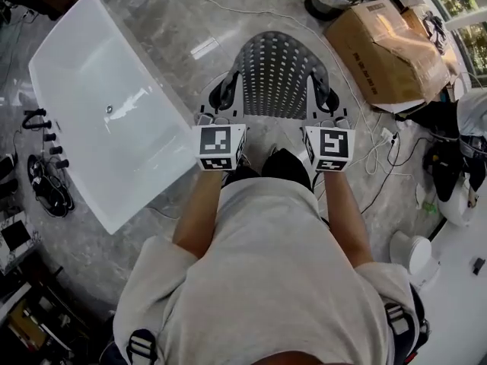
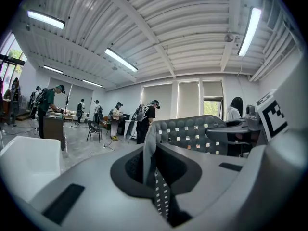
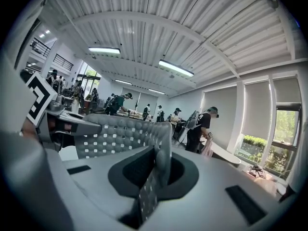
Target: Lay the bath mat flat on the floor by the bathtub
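- Two tools in the head view, left tool (image 1: pixel 223 96) and right tool (image 1: pixel 329 97), held out side by side ahead of the person's pale shirt (image 1: pixel 281 280).
- Clamped one on each side edge of a grey bath mat (image 1: pixel 278 71) dotted with small holes.
- Held up off the marbled floor (image 1: pixel 183 29), arched between the two tools, not yet flat. Cannot tell whether its far end touches the floor.
- Just right of the white bathtub (image 1: pixel 99 105) in this view, close to its long side.
- Further right, a cardboard box (image 1: pixel 384 48); left of the bathtub, black cables (image 1: pixel 47 185) on the floor.
- Left gripper view: jaws closed to a narrow slit on the mat's edge. Pinched upright between them, with a strip of mat hanging below. Rest of the mat stretched away to the right, toward the right tool's marker cube. White bathtub wall at the lower left.
- Far behind, several people (image 2: pixel 147 121) standing in a large room under long ceiling lamps (image 2: pixel 122 59).
- Right gripper view: same hold mirrored, jaws nearly together on the mat's other edge, a strip hanging down between them. Mat spread to the left, toward the left tool's marker cube.
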Action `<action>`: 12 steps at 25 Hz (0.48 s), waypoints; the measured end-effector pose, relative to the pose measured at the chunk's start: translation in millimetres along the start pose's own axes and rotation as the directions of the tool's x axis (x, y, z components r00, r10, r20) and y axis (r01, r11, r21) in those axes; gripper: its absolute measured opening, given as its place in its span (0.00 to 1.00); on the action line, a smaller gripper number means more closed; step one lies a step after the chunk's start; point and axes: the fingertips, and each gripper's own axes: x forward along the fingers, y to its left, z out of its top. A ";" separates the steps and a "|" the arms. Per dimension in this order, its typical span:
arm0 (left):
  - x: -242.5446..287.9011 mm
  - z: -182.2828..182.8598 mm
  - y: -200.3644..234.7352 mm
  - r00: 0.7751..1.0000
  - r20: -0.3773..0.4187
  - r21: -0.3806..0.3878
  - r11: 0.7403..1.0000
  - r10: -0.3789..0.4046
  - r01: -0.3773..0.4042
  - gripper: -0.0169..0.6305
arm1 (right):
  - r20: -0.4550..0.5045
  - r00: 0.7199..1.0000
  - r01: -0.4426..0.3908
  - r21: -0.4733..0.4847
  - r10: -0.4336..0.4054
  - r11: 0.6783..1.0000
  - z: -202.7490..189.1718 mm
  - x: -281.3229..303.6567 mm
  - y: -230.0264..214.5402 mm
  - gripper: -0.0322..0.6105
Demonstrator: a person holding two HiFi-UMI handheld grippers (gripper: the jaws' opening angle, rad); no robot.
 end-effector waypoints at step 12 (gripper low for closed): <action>15.2 -7.9 59.4 0.978 -0.041 0.012 0.979 0.203 -0.202 0.07 | 0.037 0.978 -0.205 -0.013 0.205 0.979 5.2 82.6 21.6 0.09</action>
